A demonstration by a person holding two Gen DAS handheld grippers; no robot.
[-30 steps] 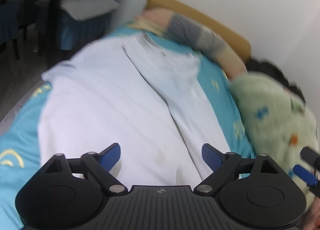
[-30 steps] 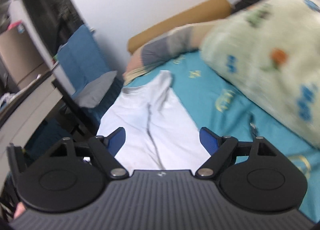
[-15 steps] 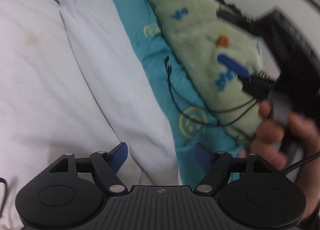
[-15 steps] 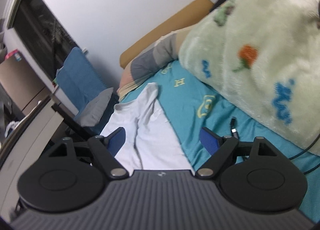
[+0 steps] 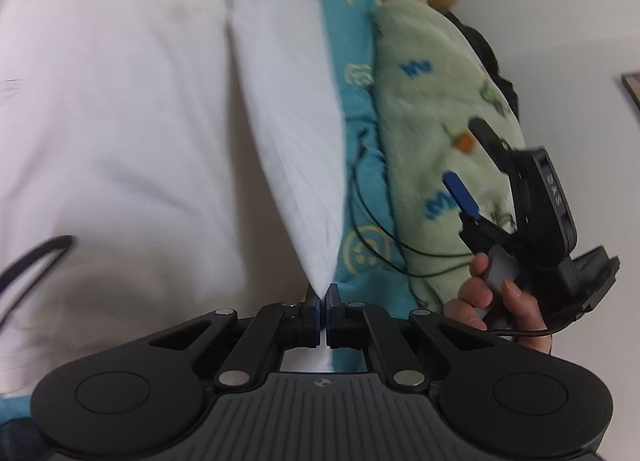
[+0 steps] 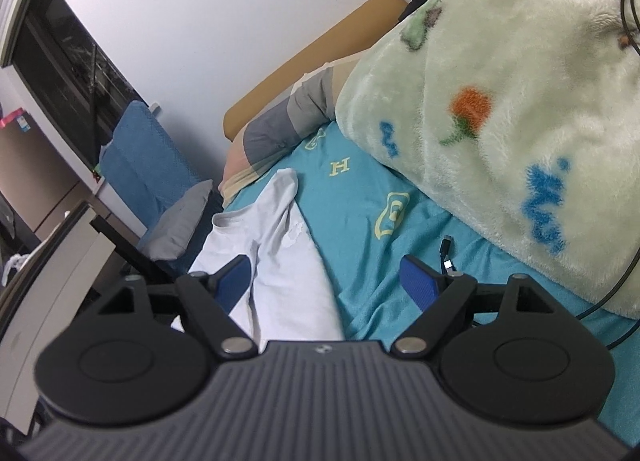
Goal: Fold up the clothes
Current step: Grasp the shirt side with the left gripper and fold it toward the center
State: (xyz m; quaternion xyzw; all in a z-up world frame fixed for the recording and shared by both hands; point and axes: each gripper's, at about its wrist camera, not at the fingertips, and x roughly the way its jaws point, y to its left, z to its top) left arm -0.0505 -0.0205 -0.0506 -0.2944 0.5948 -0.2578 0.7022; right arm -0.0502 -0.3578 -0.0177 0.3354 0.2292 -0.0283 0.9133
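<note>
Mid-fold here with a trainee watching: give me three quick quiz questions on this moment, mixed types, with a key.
1. True or false: the left gripper is shut on the white garment.
2. Right gripper: A) open B) shut on fabric.
3. What colour is the bedsheet under the garment?

Key: 1 true; 2 A; 3 teal blue.

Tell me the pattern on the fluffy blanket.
Pale green blanket with blue squiggles and an orange flower; clearest in the right wrist view.
</note>
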